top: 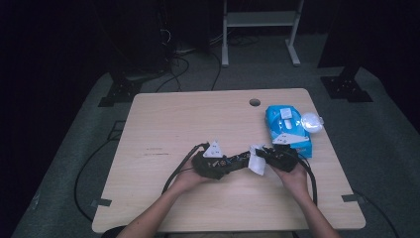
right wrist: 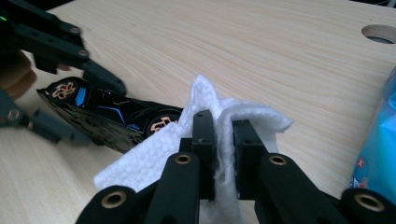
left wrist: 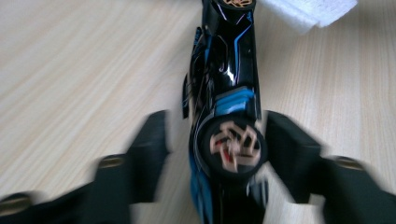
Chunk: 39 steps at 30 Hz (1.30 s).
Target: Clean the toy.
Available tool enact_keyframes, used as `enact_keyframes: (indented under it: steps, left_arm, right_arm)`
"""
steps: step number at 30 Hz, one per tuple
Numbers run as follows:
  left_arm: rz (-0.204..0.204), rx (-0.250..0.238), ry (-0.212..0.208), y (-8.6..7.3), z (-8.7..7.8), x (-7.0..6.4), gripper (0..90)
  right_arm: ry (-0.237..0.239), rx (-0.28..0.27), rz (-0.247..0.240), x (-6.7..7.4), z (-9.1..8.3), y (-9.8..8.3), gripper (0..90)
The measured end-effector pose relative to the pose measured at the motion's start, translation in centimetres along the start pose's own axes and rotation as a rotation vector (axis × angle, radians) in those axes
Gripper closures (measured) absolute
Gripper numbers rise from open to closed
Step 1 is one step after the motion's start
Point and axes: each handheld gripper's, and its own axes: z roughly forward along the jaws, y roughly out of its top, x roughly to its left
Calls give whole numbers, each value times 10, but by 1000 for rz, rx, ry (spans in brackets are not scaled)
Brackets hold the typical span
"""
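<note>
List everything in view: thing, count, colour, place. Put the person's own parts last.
toy car: one, black with blue stripes and gold wheels, lying on the table between the left gripper's jaws.
wipe: one, white, clamped in the right gripper, against the car's front end.
wipes pack: one, blue, right side of the table.
table: one, light wood, with a round hole near the far edge.
left gripper: one, black, jaws apart around the car.
right gripper: one, black, shut on the wipe.
hands: two, holding the grippers at the near edge.
</note>
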Motion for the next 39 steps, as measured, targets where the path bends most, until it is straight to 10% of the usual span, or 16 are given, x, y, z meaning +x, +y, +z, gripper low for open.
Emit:
enact_keyframes:
  steps: [13, 21, 30, 39]
  left_arm:
    - [77, 56, 11, 18, 12, 1, 566]
    - [85, -6, 38, 17, -19, 6, 659]
    - [69, 22, 40, 7, -33, 14, 659]
    - [70, 129, 30, 37, -9, 15, 477]
  right_arm:
    - [23, -14, 41, -3, 3, -3, 812]
    - [58, -45, 42, 8, 8, 9, 813]
    - [81, -25, 13, 19, 17, 16, 812]
    - [81, -58, 91, -1, 6, 3, 812]
